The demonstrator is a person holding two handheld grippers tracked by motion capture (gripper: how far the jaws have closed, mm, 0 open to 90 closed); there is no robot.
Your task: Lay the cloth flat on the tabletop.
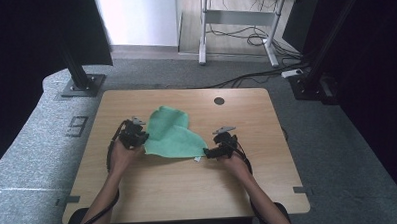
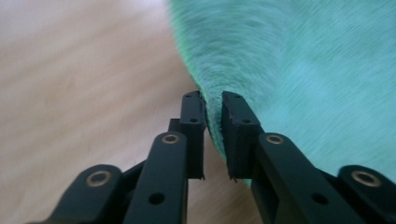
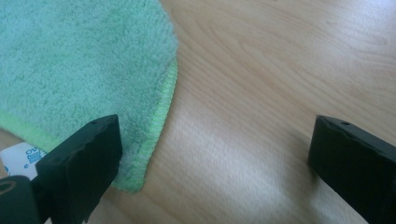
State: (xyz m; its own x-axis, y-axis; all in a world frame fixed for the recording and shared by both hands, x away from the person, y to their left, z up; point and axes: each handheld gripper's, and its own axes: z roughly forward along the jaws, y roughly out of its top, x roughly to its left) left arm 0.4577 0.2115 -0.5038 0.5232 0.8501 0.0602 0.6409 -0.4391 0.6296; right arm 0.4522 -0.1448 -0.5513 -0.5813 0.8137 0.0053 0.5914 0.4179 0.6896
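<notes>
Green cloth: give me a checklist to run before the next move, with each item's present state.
1. Left tongs shut on the cloth edge: ok, a fold is pinched between the jaws.
2. Right tongs gripping the cloth: not ok, jaws wide open, corner beside one jaw only.
3. Cloth flat: not ok, it lies folded over and rumpled.
4. Cloth fully on the table: ok.
5. White label free of the right jaw: cannot tell.

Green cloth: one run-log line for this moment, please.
left gripper shut on green cloth edge | right gripper open at cloth corner | wooden table
</notes>
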